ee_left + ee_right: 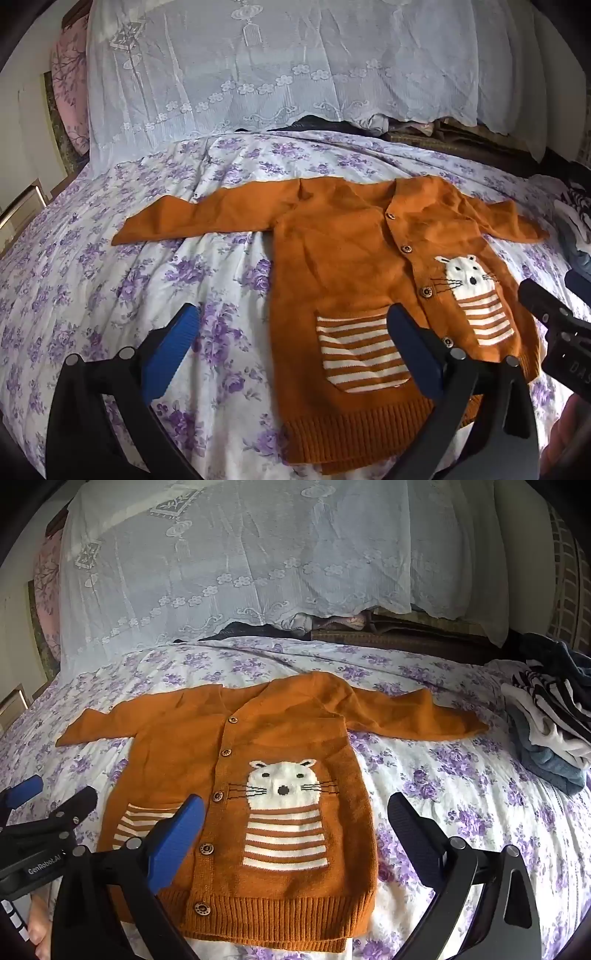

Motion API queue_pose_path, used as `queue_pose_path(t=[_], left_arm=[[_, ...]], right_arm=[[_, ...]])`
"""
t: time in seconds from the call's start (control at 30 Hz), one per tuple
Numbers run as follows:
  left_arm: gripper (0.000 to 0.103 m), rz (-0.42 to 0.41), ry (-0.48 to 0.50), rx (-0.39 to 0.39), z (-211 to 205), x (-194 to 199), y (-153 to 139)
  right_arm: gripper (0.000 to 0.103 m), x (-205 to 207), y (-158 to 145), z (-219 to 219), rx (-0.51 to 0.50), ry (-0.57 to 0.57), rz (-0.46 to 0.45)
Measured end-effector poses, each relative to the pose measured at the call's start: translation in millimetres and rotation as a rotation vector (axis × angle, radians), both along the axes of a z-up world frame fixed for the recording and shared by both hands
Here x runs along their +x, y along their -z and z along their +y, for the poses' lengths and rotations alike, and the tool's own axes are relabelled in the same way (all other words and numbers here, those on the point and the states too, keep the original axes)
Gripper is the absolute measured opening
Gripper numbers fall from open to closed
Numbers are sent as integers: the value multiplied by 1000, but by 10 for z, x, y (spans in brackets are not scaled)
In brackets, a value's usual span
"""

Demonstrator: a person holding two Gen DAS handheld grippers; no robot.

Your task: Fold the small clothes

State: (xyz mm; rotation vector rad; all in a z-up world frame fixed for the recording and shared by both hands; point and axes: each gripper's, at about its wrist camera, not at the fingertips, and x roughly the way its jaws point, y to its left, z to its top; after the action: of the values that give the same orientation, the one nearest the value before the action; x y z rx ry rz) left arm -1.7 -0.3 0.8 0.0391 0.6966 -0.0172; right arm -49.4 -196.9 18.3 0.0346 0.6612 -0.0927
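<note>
Blue pads line the fingers of both tools, and both sets of jaws stand wide apart with nothing between them. The left gripper hangs above the lower left part of the cardigan: its right finger crosses over the striped pocket near the buttons, while its left finger is out over bare bedsheet beside the hem. Whether that right finger actually touches the knit is hard to tell from this angle; it looks to be just above it. The right gripper hovers over the lower right part of the same garment, its left finger above the striped pocket and the button line, its right finger past the side seam over the floral sheet.

Ahead of both tools the orange cardigan lies flat and face up, buttoned, with a white cat motif on the chest and both sleeves spread out sideways. From the right wrist camera the left tool shows at the near left, low over the sheet.

Further out to the right of the right tool sits a small pile of clothes, striped and blue pieces heaped together. Beyond the cardigan hangs a white lace cloth over a bulky shape at the far end of the bed.
</note>
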Motion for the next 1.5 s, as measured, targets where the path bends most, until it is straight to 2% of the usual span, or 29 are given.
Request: queue_pose_path(t=[0.03, 0.07, 0.17, 1.5], left_arm=[[99, -5, 5, 7, 1, -11, -7], [99, 2, -4, 52, -93, 2, 24], [99, -10, -2, 63, -95, -30, 44], [99, 2, 3, 63, -68, -22, 111]], right_arm=[[100, 0, 1, 2, -2, -2, -1], [100, -2, 3, 7, -6, -5, -3], [100, 7, -35, 41, 1, -1, -6], [100, -53, -47, 31, 19, -8, -14]])
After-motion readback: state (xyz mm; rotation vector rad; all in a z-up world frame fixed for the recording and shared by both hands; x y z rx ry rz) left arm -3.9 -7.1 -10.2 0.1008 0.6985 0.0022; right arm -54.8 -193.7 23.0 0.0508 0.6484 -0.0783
